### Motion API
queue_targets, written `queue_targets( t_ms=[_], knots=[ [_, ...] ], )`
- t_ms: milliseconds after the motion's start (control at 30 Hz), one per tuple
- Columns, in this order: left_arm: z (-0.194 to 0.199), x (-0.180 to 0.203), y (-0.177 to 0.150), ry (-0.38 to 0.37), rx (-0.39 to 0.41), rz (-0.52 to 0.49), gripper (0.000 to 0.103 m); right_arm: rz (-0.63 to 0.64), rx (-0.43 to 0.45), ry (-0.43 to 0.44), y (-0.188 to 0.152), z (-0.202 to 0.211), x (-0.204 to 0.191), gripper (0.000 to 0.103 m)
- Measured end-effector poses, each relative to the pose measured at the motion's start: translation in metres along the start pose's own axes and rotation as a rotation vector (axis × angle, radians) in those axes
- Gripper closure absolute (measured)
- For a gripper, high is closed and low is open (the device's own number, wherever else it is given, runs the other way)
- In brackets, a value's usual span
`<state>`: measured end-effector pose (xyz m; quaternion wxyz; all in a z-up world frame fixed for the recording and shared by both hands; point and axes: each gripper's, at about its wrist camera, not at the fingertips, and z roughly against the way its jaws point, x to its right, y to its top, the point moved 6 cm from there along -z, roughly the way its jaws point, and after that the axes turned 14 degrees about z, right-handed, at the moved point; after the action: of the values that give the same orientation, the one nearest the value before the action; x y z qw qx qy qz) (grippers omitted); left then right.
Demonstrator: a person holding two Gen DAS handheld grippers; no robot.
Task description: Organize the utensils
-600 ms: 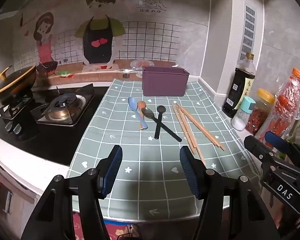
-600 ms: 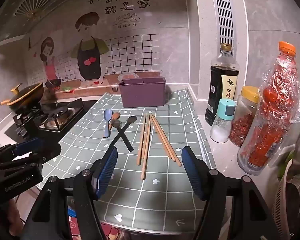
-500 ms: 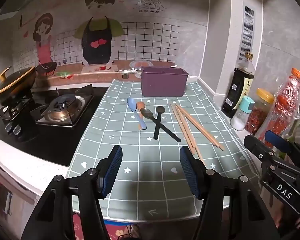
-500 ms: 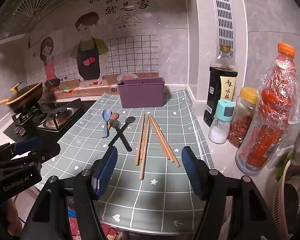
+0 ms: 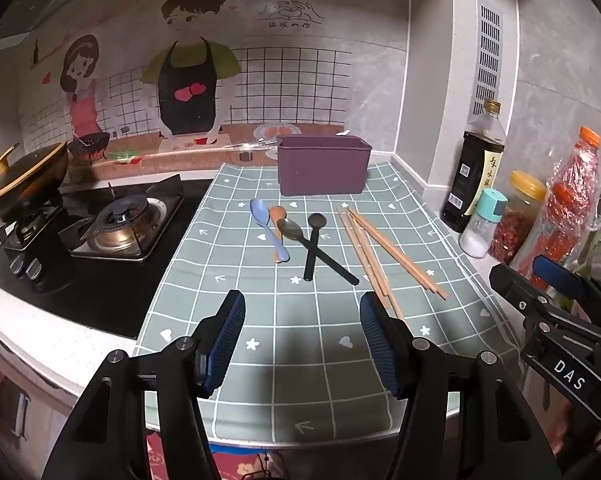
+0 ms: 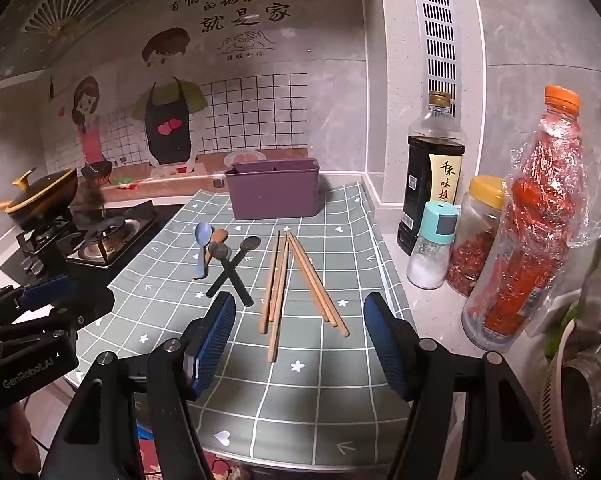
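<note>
A purple utensil holder (image 5: 323, 164) stands at the back of the green checked mat (image 5: 300, 340); it also shows in the right wrist view (image 6: 274, 188). In front of it lie a blue spoon (image 5: 266, 228), an orange spoon (image 5: 277, 218), two crossed black spoons (image 5: 316, 246) and several wooden chopsticks (image 5: 384, 252). The right wrist view shows the spoons (image 6: 224, 256) and chopsticks (image 6: 296, 284) too. My left gripper (image 5: 302, 344) is open and empty above the mat's front. My right gripper (image 6: 298, 344) is open and empty just short of the chopstick ends.
A gas stove (image 5: 120, 224) with a black pot (image 5: 24, 176) stands left of the mat. A soy sauce bottle (image 6: 432, 168), a salt shaker (image 6: 430, 244), a chilli jar (image 6: 478, 232) and a wrapped red bottle (image 6: 528, 232) line the right wall. Metal ware (image 6: 592, 340) sits at far right.
Both grippers have drifted slightly; the scene sits a little lower and nearer in the views. Both stay open and empty. The utensils have not moved.
</note>
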<state>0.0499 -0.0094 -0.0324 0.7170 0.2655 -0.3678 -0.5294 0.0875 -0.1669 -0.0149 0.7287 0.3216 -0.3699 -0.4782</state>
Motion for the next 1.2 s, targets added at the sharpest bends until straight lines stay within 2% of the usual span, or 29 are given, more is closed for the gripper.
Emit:
queue_targets(
  t_ms=[1200],
  knots=[
    [0.0027, -0.0057, -0.0056, -0.006, -0.002, 0.007, 0.043, -0.005, -0.005, 0.02, -0.0034, 0.0, -0.0015, 0.038]
  ],
)
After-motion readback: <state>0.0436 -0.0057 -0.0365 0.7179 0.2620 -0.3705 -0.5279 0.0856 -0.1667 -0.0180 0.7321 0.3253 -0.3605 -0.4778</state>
